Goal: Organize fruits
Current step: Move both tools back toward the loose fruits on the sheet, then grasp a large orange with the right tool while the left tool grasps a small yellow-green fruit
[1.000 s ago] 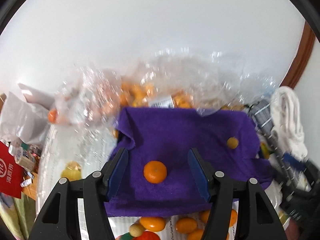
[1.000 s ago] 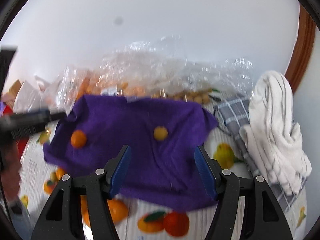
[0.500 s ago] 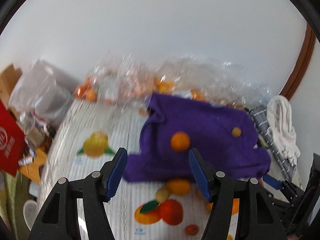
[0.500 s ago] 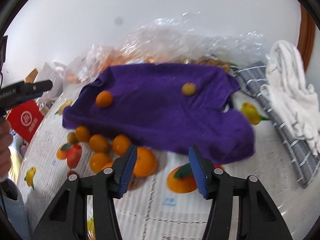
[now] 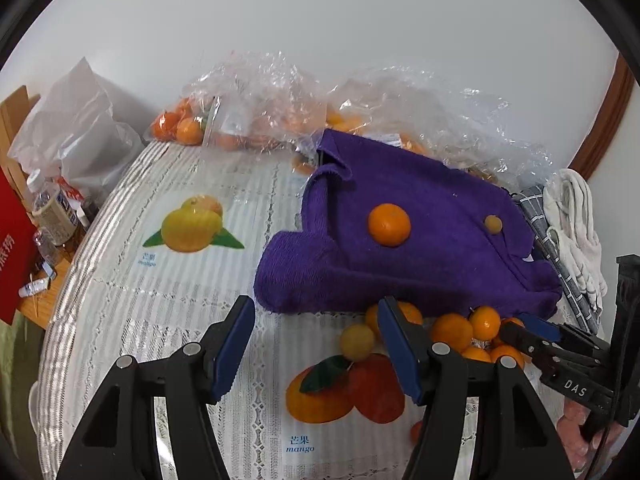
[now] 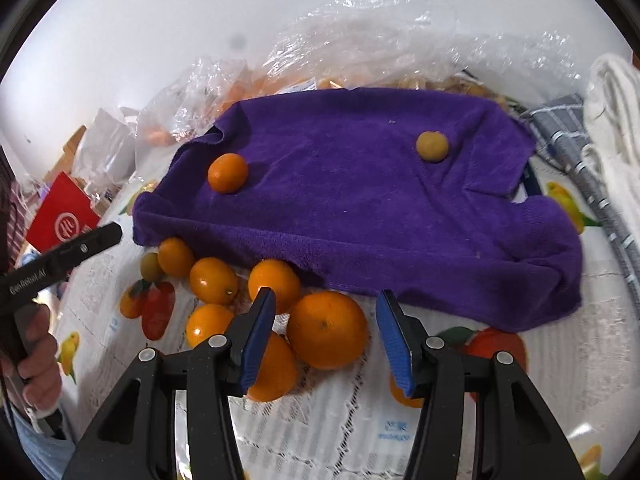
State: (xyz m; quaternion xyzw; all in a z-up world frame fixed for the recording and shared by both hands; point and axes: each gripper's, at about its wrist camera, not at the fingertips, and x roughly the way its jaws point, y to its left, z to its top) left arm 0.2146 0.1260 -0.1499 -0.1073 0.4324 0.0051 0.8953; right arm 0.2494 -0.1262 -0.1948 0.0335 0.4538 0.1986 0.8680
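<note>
A white lace-patterned tablecloth printed with mangoes and oranges (image 5: pixel 192 280) covers the table, which stands against a plain white wall, with crinkled clear plastic bags of fruit (image 5: pixel 256 96) heaped along the far edge. A rumpled purple terry towel (image 6: pixel 360 200) lies across the middle, and two fruits sit on it well apart: a small round orange mandarin (image 6: pixel 227 173) at about ten o'clock in the right wrist view, and a smaller dull-yellow fruit (image 6: pixel 432 146) at about one o'clock.

The rest of the fruit is off the towel, in a loose cluster of oranges and mandarins (image 6: pixel 214 280) on the cloth just beside its near hem. The largest round orange (image 6: pixel 327 330) is the one that matters — it lies straight ahead at twelve o'clock of the right gripper (image 6: pixel 326 334), between the spread blue-padded fingers (image 6: pixel 394 340), which do not appear to touch it. Being round, it has no long axis to line up.

The left gripper (image 5: pixel 316 348) hangs over bare cloth with its fingers likewise wide apart and holding nothing; the cluster sits off at its two o'clock. So the right hand looks clearly nearer — closing on the big orange and carrying it to the towel seems the likely next step.
</note>
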